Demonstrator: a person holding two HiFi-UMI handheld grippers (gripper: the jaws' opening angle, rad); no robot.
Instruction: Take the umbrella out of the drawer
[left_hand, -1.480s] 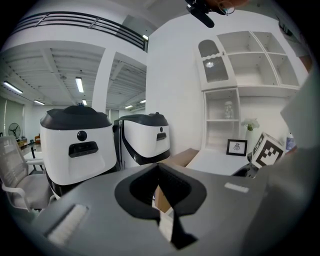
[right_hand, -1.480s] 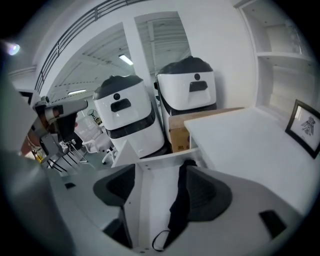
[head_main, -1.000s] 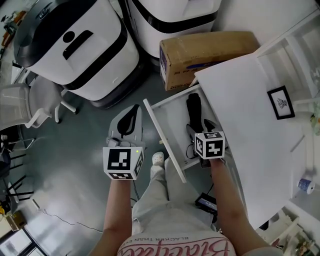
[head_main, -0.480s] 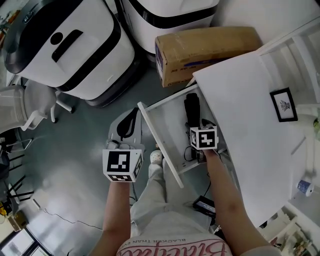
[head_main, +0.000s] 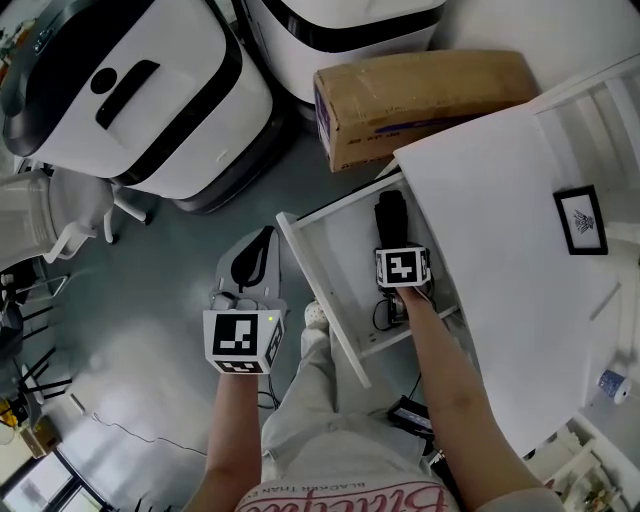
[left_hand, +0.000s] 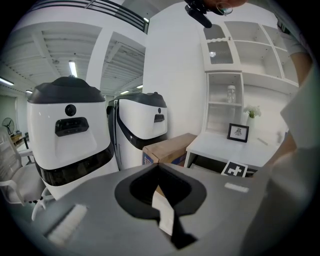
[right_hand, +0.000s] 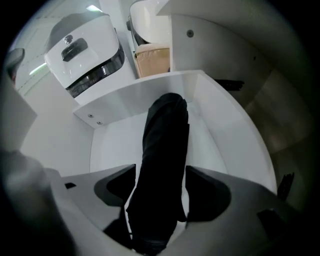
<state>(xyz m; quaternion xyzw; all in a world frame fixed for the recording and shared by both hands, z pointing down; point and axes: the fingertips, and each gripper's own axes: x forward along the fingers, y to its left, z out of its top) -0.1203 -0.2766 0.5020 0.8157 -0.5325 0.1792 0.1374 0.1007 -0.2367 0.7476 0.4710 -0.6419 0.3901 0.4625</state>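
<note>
Two big white-and-black rounded machines (head_main: 150, 100) stood on the grey floor at the far side. Beside them a white flat-topped desk (head_main: 500, 250) filled the right of the head view, with a brown cardboard box (head_main: 420, 100) on the floor against its far corner. From under the desk's edge a white shallow drawer (head_main: 320, 290) was pulled open.

Inside the drawer a black folded umbrella (right_hand: 162, 145) lay lengthwise along the bottom, near the side under the desk, its far end pointing towards the box. The right gripper (right_hand: 157, 182) reached down into the drawer over the umbrella's near end. Its two grey jaws stood one on each side of the black bundle and pressed against it, so that the umbrella filled the whole gap between them.

The left gripper (left_hand: 157, 167) hung outside the drawer over the floor, well apart from the umbrella, its jaws pressed together at the tips with nothing between them. A small black-framed picture (head_main: 581, 221) stood on the desk.
</note>
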